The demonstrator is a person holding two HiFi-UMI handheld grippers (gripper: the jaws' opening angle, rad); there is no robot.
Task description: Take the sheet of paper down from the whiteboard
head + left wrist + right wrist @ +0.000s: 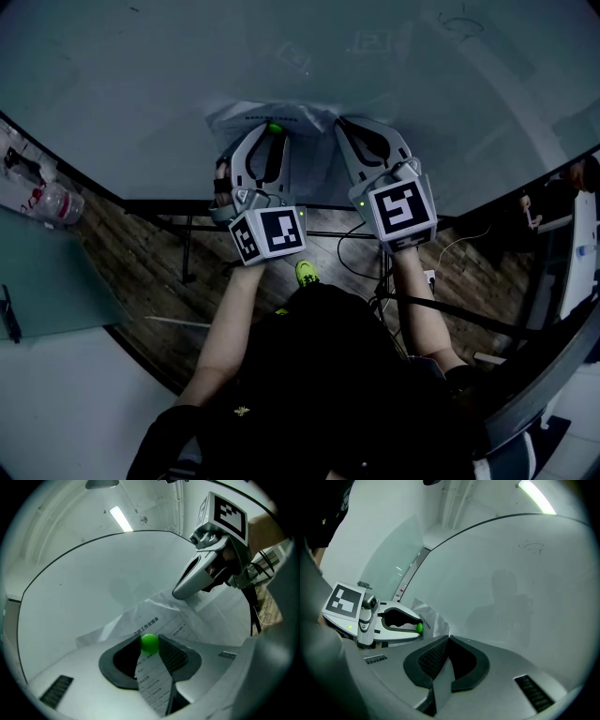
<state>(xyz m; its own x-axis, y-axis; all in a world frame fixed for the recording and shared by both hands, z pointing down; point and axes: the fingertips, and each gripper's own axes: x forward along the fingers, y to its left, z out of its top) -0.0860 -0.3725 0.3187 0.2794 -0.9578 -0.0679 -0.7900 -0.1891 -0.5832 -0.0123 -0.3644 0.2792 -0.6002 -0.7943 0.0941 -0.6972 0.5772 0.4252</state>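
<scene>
Right gripper (448,643) clenched on the right edge of the sheet of paper (161,613), a fold pinched between its pads. Left gripper (150,640) just beside it, jaws clasping the green magnet (149,644), paper bunched between them. Sheet lies straight ahead of both, crumpled against the whiteboard (281,56). The magnet probably needs pulling straight back off the board.

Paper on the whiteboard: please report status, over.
Left gripper shut on magnet. Right gripper shut on paper. Paper creased, against whiteboard. Nothing in the way.
</scene>
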